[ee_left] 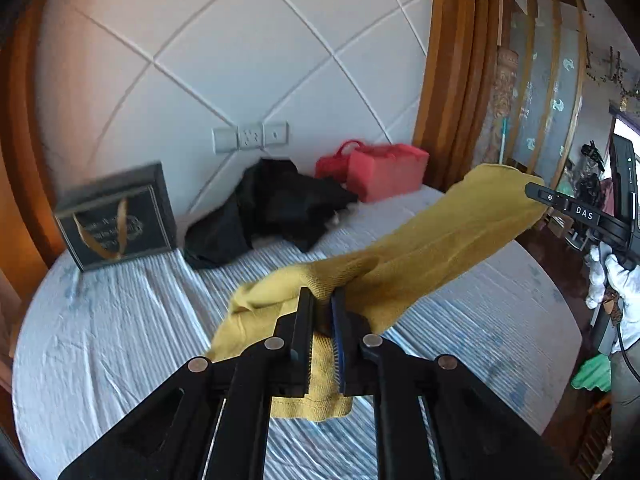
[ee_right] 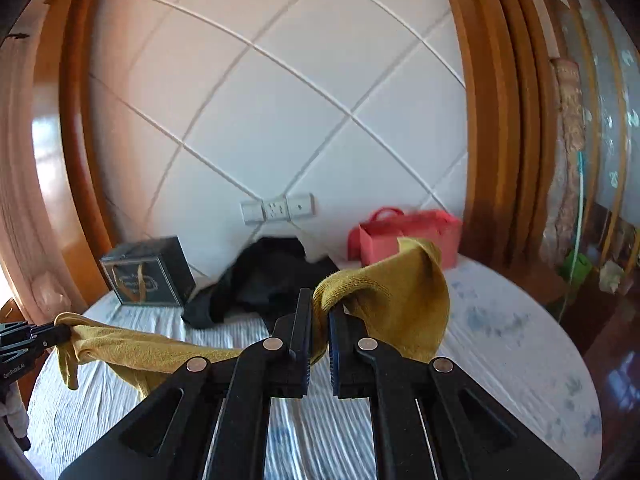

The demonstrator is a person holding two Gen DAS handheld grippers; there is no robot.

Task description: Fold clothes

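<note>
A mustard-yellow knit garment (ee_left: 432, 248) hangs stretched in the air above the round table (ee_left: 120, 320). My left gripper (ee_left: 322, 300) is shut on one end of it, with cloth bunched around and drooping below the jaws. In the left wrist view the other end runs up right to my right gripper (ee_left: 538, 194), held by a white-gloved hand (ee_left: 616, 284). In the right wrist view my right gripper (ee_right: 320, 304) is shut on a ribbed edge of the yellow garment (ee_right: 400, 300), which sags left to the left gripper (ee_right: 60, 334).
A crumpled black garment (ee_left: 272, 208) lies at the back of the table by the padded white wall. A dark gift box (ee_left: 116, 216) stands back left, a red bag (ee_left: 380, 176) back right. A wooden frame and screen (ee_left: 532, 80) stand at right.
</note>
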